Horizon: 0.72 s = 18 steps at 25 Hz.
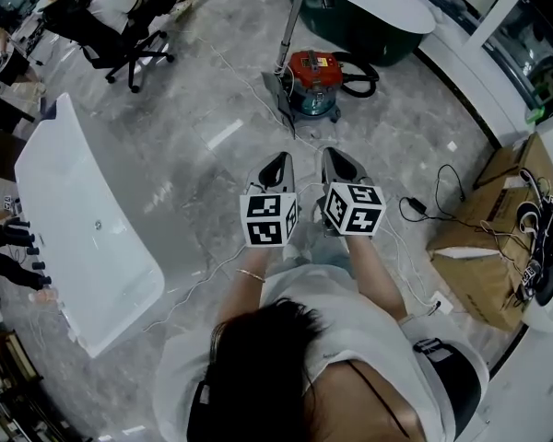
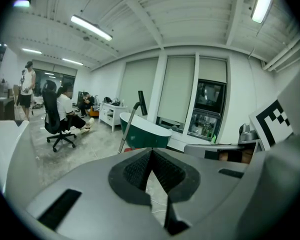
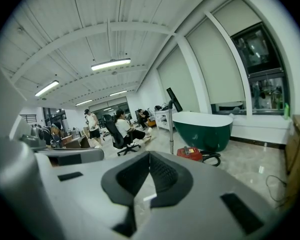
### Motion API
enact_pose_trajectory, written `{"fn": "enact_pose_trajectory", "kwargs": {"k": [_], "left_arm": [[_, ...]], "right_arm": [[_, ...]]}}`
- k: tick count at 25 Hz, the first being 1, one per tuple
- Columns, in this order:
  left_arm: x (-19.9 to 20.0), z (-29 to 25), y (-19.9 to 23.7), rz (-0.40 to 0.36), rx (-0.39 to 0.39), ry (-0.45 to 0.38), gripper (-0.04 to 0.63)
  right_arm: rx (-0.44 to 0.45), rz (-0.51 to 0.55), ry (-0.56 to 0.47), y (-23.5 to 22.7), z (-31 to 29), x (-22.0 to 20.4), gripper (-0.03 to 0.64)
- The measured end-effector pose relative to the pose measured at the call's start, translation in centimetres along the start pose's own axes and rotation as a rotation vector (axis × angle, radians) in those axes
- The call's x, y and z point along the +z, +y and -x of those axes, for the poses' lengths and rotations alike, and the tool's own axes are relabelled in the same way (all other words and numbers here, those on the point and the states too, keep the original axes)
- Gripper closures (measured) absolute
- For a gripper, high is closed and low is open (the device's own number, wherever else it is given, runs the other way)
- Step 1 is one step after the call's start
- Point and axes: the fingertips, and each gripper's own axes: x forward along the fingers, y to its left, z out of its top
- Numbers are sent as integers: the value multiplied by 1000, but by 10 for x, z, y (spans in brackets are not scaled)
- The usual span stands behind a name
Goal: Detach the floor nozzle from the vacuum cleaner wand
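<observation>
The red canister vacuum (image 1: 313, 70) stands on the grey floor ahead of me. Its metal wand (image 1: 291, 24) leans up and away from the grey floor nozzle (image 1: 278, 93), which rests on the floor at the canister's left. Both grippers are held side by side in front of the person, well short of the vacuum. My left gripper (image 1: 276, 167) is shut with nothing in it, and so is my right gripper (image 1: 337, 160). The left gripper view shows the wand (image 2: 128, 128) beyond the closed jaws. In the right gripper view the canister (image 3: 190, 153) and wand (image 3: 171, 130) are far off.
A white bathtub (image 1: 83, 228) lies at the left, a dark green one (image 1: 373, 7) behind the vacuum. The black hose (image 1: 361, 79) coils at the canister's right. Cardboard boxes (image 1: 488, 247) and cables (image 1: 424, 208) sit at the right. People on office chairs (image 1: 120, 40) are at far left.
</observation>
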Motion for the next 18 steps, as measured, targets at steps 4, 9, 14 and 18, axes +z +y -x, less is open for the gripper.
{"fn": "enact_pose_trajectory", "kwargs": {"k": [4, 9, 14, 18], "left_arm": [[3, -7, 1, 13, 1, -7, 592], [3, -17, -1, 16, 4, -3, 592], [3, -31, 0, 25, 8, 3, 591], [4, -43, 0, 35, -1, 19, 591]], "right_arm": [[-1, 13, -6, -4, -4, 5, 601], [-9, 10, -7, -15, -10, 7, 601], [5, 25, -4, -21, -22, 13, 601], [20, 30, 14, -24, -35, 14, 601]]}}
